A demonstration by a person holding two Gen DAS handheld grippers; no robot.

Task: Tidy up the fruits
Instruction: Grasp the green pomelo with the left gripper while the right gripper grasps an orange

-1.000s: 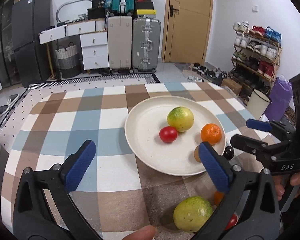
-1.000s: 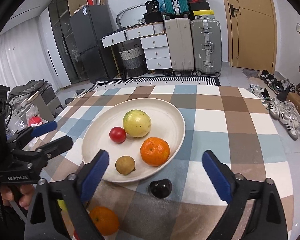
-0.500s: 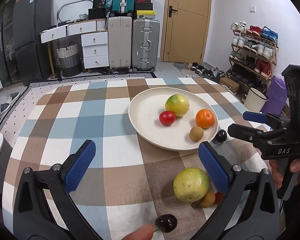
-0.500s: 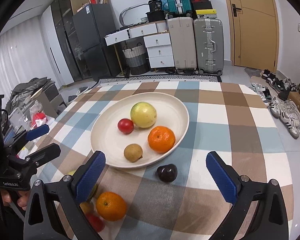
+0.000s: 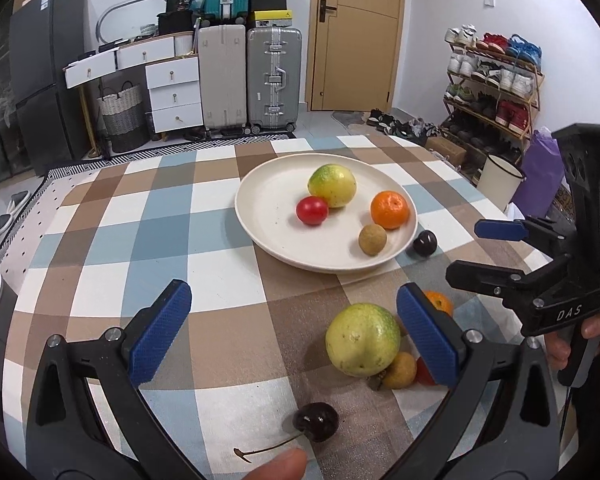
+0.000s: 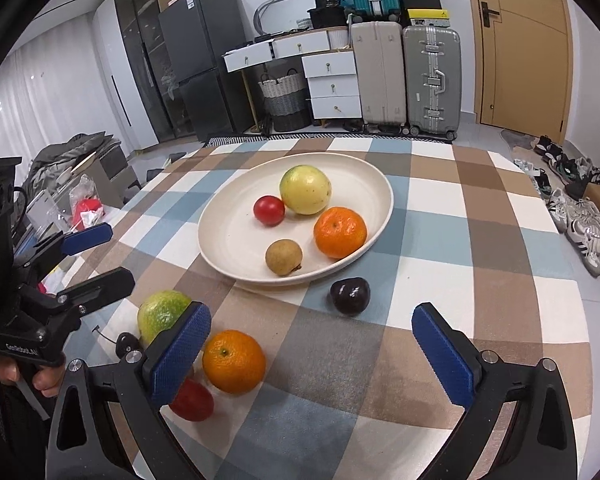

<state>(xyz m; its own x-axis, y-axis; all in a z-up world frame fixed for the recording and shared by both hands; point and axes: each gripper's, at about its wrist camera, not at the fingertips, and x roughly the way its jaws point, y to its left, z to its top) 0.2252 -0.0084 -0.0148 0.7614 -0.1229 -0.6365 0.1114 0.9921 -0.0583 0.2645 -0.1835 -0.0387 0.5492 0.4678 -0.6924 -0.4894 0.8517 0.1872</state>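
Observation:
A cream plate [image 5: 268,216] [image 6: 228,240] on the checked tablecloth holds a yellow-green fruit [image 5: 332,185], a red tomato [image 5: 311,210], an orange [image 5: 389,209] and a small brown fruit [image 5: 372,239]. A dark plum [image 5: 425,243] [image 6: 350,290] lies just off its rim. Nearer lie a green fruit [image 5: 362,339] [image 6: 162,314], an orange [image 6: 233,361], a red tomato [image 6: 192,400], a small brown fruit [image 5: 400,370] and a stemmed cherry [image 5: 315,421]. My left gripper [image 5: 294,336] is open and empty over the cloth. My right gripper [image 6: 312,354] is open and empty.
Suitcases [image 5: 274,80], white drawers [image 5: 172,92] and a woven basket [image 5: 122,116] stand behind the table. A shoe rack [image 5: 496,80] and a white bin [image 5: 498,180] are at the right. Clutter [image 6: 80,184] lies left of the table.
Both grippers have pulled back from the plate toward the table's near edge. The loose fruits near the edge and the cherry have come into fuller view. Both stay open.

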